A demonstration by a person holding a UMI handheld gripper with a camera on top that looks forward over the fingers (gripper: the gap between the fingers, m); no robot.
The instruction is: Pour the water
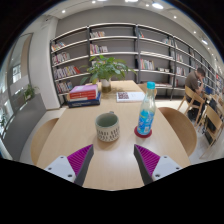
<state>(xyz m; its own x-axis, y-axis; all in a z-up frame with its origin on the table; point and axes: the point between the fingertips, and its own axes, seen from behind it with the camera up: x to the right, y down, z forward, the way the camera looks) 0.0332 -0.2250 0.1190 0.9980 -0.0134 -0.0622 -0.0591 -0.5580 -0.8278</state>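
- Gripper (113,160): both magenta pads (80,158) show nearest the camera, spread wide apart with bare table between them. Jaws released, grasping nothing.
- Table (75,130): light wood, rounded front edge. The gripper hangs over its near edge, facing across it, so both task items lie in clear reach ahead.
- Cup (107,126): just ahead of the fingers, upright, mouth up, roughly on the centre line. Patterned band round its wall. Standing open and free on all sides, it looks set out as the receiving vessel.
- Bottle (146,111): to the right of the cup and slightly beyond it, upright, near but not touching. Clear body, blue label, cap appears on. It holds the water to pour; level cannot be read.
- Judgement: no step begun; the wide jaws suit an approach to the bottle, which sits off the centre line, so a shift right is called for first.
- Further back on the table: a red book stack (83,96) and a flat book (129,96).
- Plant (105,70) behind those.
- Shelves (120,50) along the far wall.
- A person (196,82) seated far right.
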